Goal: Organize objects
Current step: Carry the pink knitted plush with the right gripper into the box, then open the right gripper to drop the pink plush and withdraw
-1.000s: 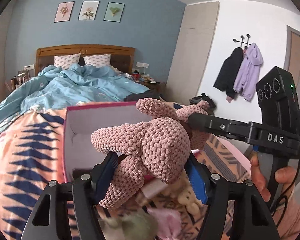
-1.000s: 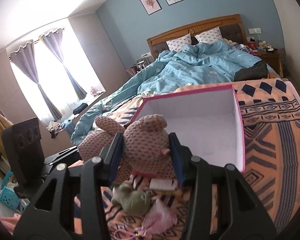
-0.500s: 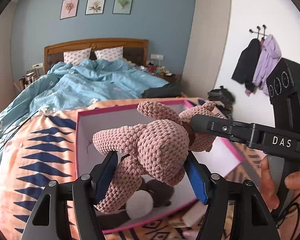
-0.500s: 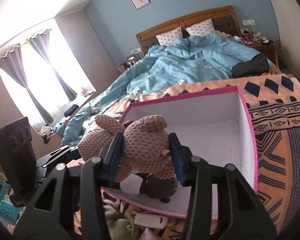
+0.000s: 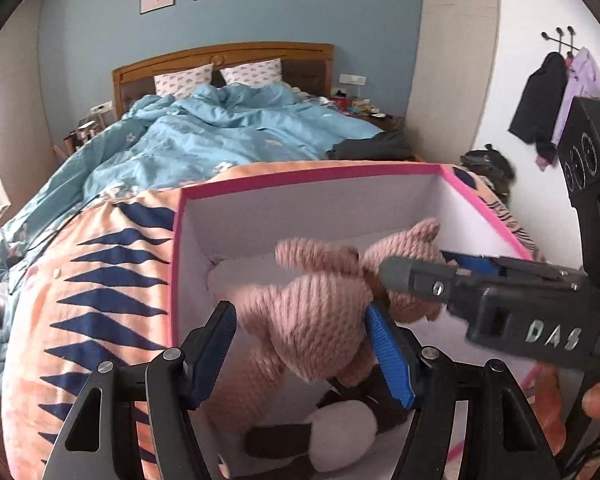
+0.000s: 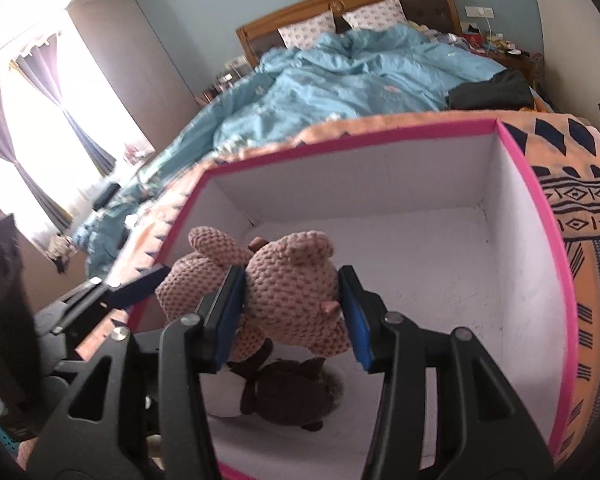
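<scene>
The pink crocheted plush toy (image 5: 316, 320) hangs inside the pink-rimmed white cardboard box (image 6: 380, 138), above a brown and white plush toy (image 6: 292, 396) on the floor of the box. The left gripper (image 5: 300, 350) clamps its body. The right gripper (image 6: 292, 316) holds its head, jaws having just been opening slightly.
</scene>
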A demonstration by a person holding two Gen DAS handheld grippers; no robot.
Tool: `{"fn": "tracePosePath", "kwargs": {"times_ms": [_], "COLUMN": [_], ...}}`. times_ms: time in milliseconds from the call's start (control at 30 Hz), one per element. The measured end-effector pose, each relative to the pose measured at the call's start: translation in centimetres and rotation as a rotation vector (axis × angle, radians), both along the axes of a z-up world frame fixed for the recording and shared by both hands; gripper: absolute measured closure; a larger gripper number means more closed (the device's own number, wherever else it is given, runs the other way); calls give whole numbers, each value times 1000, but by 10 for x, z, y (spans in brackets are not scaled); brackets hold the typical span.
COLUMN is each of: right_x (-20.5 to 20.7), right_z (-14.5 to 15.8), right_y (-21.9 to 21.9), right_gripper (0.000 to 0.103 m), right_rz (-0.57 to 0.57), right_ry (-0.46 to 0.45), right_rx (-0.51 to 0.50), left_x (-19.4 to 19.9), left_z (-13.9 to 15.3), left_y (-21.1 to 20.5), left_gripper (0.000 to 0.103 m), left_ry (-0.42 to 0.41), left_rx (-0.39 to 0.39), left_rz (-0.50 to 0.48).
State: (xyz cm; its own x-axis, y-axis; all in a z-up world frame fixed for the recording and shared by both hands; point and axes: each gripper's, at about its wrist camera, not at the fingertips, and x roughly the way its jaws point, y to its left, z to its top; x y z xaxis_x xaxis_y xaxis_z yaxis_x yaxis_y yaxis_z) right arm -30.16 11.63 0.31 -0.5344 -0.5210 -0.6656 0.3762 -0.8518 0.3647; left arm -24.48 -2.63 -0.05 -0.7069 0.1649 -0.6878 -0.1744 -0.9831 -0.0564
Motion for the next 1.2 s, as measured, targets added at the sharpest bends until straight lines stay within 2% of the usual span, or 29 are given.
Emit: {"fn": "tracePosePath", "kwargs": {"times_ms": [100, 233, 333, 433, 700, 933, 967, 1000, 1067, 1200], "right_x": [-4, -7, -7, -3, 17, 67, 76, 85, 105, 140], "right_z": [-8, -12, -12, -12, -3, 26, 29, 32, 35, 28], "right_y": [-5, -7, -5, -2, 16, 39, 41, 44, 48, 49], "right_gripper": [51, 44, 44, 44, 44, 43, 43, 41, 41, 40], "right_rz": [-7, -9, 0, 10, 4, 66, 77, 87, 123, 206], "right_ry": [-25, -44, -50, -57, -9, 109, 127, 143, 166, 163], "right_rx": [30, 57, 45, 23, -16, -64, -69, -72, -72, -70], "left_x": [1, 4, 10, 19, 51, 92, 98, 108, 121, 143], "left_z": [1, 2, 4, 8, 25, 34, 34, 34, 34, 31], "left_y": [-1, -5, -9, -12, -27, -31, -31, -32, -34, -32], "left_gripper": [35, 34, 30, 19, 16, 15, 5, 0, 0, 0], "left_ry": [10, 25, 43, 79, 168, 261, 272, 301, 339, 342], "left_rx": [-12, -5, 15, 29, 165, 186, 186, 196, 203, 202], "left_rz": [14, 27, 28, 26, 6, 8, 15, 20, 35, 27]}}
